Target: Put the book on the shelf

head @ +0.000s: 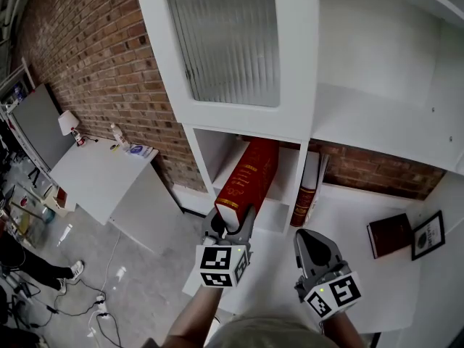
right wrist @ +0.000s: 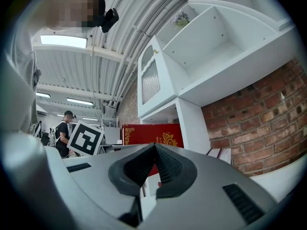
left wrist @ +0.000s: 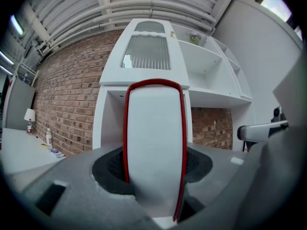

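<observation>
The left tool point(head: 232, 222) clamps the red book point(head: 250, 174), far end in the low shelf bay point(head: 205, 151). Push straight, stand it upright. The right tool point(head: 313, 243) hangs closed, empty.

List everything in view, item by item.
red book: one, red with gilt print, at the mouth of the lower left compartment, clamped in the left gripper
upright book: one, white and red, next compartment to the right, leaning
brown book: one, dark brown, flat on the white counter at right
framed picture: one, black frame, beside the brown book
shelf unit: one, white, against the wall
glass door: one, ribbed, upper left of the shelf unit
brick wall: one, red-brown, behind
side table: one, white, left
lamp: one, white shade, on the side table
left gripper: one, grey, shut on the red book
right gripper: one, grey, jaws together, empty
</observation>
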`<state>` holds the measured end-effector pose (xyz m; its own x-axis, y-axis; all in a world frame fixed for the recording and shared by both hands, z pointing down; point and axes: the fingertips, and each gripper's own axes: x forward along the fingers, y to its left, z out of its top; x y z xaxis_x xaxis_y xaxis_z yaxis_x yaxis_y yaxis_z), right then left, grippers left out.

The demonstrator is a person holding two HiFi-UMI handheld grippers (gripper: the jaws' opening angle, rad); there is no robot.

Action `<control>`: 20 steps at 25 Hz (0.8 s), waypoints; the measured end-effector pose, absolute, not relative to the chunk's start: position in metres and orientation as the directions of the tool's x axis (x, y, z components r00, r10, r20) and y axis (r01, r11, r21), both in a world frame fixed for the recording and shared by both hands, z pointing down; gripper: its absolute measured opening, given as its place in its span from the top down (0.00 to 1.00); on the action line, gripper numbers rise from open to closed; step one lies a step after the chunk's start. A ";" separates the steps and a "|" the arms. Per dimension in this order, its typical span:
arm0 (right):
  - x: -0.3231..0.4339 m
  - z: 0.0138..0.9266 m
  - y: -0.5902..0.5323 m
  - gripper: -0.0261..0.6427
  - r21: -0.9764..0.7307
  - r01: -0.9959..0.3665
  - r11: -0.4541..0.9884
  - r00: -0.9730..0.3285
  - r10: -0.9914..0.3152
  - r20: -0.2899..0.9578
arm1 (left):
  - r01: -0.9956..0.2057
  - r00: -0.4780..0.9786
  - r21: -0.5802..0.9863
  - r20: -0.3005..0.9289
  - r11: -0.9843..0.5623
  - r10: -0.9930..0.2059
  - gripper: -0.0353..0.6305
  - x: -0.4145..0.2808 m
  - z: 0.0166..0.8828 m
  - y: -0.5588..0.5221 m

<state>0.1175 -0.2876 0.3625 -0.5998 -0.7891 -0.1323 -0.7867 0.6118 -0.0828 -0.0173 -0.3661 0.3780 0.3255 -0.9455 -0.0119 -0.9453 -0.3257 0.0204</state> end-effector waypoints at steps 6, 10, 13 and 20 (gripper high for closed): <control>0.124 0.363 -0.288 0.95 -0.085 -0.793 0.603 -0.591 -0.796 -0.133 | -0.946 0.325 0.019 -0.012 -0.325 -0.946 0.59 -0.012 0.378 -0.374; 0.126 0.364 -0.289 0.95 -0.087 -0.795 0.600 -0.588 -0.798 -0.131 | -0.946 0.324 0.018 -0.009 -0.324 -0.946 0.59 -0.008 0.378 -0.381; 0.127 0.364 -0.290 0.95 -0.086 -0.796 0.599 -0.588 -0.799 -0.127 | -0.945 0.327 0.014 -0.006 -0.327 -0.945 0.59 -0.005 0.378 -0.385; 0.130 0.365 -0.292 0.95 -0.084 -0.797 0.597 -0.587 -0.801 -0.119 | -0.944 0.331 0.010 -0.005 -0.331 -0.944 0.59 -0.001 0.378 -0.396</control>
<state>0.1297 -0.2923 0.3654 -0.5872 -0.8006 -0.1189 -0.7975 0.5974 -0.0844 -0.0006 -0.3960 0.3782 0.3311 -0.9436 -0.0052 -0.9435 -0.3311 0.0104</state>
